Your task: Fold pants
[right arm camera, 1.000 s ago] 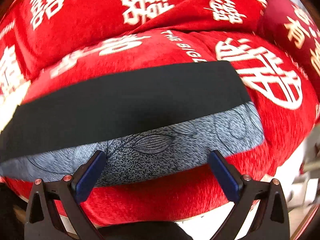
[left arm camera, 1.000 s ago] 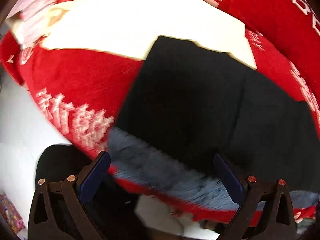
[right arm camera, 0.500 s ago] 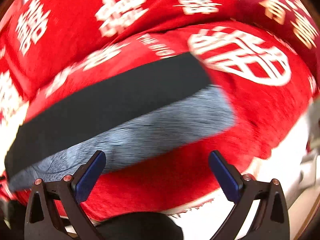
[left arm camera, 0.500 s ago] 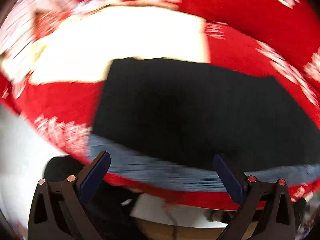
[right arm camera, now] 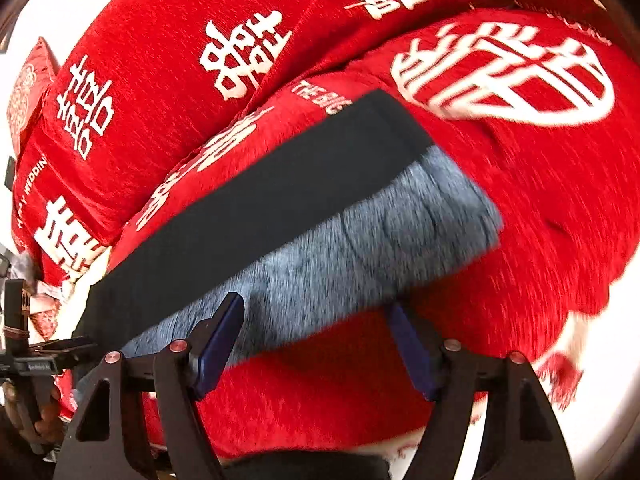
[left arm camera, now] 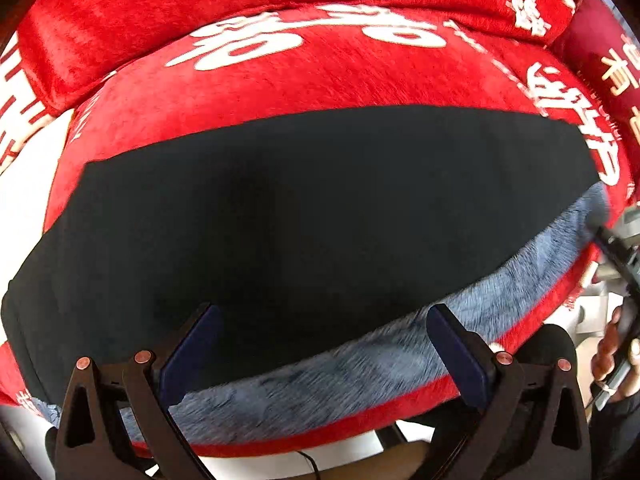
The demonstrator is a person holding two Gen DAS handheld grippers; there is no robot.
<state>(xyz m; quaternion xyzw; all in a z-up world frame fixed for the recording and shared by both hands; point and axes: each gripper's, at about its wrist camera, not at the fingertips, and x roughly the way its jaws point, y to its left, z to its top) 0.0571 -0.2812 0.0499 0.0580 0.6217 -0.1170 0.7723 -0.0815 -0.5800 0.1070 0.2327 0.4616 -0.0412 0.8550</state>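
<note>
The pants lie flat on a red cushion: a wide black panel (left arm camera: 320,208) with a grey-blue patterned band (left arm camera: 360,364) along the near edge. My left gripper (left arm camera: 324,344) hovers open over that near edge, with nothing pressed between its blue pads. In the right wrist view the black panel (right arm camera: 240,216) and the grey band (right arm camera: 360,232) run diagonally to a corner at the right. My right gripper (right arm camera: 316,340) sits at the band's near edge close to that corner. Its jaws are closing, and the pads are not pressing on the cloth.
The red plush cushion (left arm camera: 320,80) with white characters carries the pants, and a red backrest (right arm camera: 200,40) rises behind it. The right gripper and a hand (left arm camera: 616,356) show at the right edge. The left gripper's frame (right arm camera: 24,360) shows at the left edge.
The left gripper swept sideways along the pants, and the white patch left its view. The right gripper rolled, neared the grey band's corner, and its jaws narrowed.
</note>
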